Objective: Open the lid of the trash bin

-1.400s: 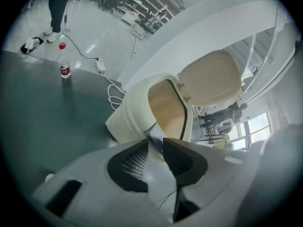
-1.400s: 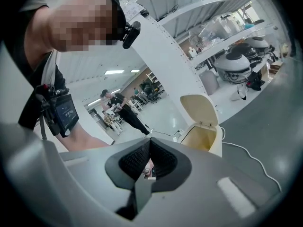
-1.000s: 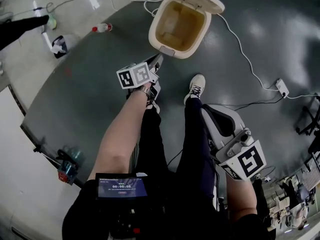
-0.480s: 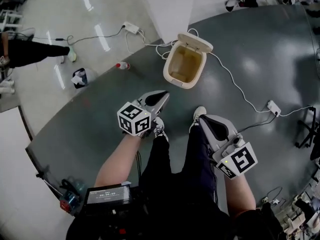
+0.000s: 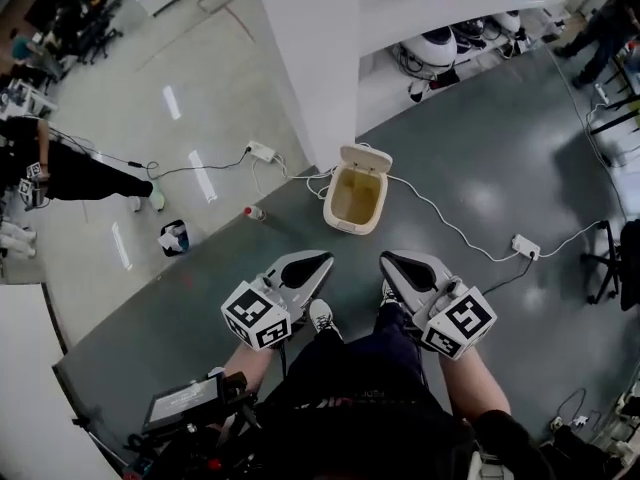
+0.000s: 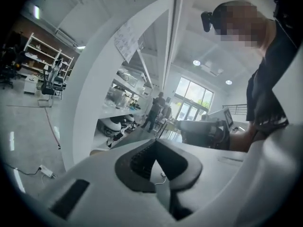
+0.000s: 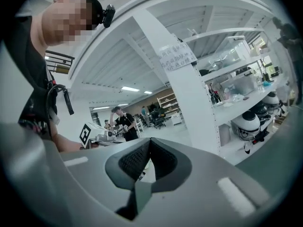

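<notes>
Right under my chin, I'm carrying a small screen (image 5: 184, 400) at my lower left, and just past my knees I'm holding both grippers out side by side over the dark grey floor (image 5: 180, 313). My left gripper (image 5: 322, 260) is sitting fully closed, its two dark pads meeting at the tips with nothing between them, and its own camera is showing the same pinched-together pair (image 6: 154, 146) against the room. My right gripper (image 5: 388, 260) is matching it, jaws pressed together and empty, and its view (image 7: 149, 143) is confirming that. One white shoe (image 5: 321, 316) is peeking out below and between the two grippers. Moving on ahead, the trash bin (image 5: 343, 225) is standing on the grey floor well clear of both grippers, straight in front of the gap between them, and neither gripper is touching it. Its lid (image 5: 366, 158) is standing open, tipped up at the far side, and the yellowish inside is showing. A white cable (image 5: 440, 218) is trailing from beside the bin off to the right, toward a power strip (image 5: 524, 246). A small bottle (image 5: 254, 212) is lying to the bin's left. Just behind the bin a white pillar (image 5: 310, 58) is rising, with shelves (image 5: 450, 3) running off to its right. Far off at the left edge, a person (image 5: 80, 178) in dark clothes is standing on the pale floor.
</notes>
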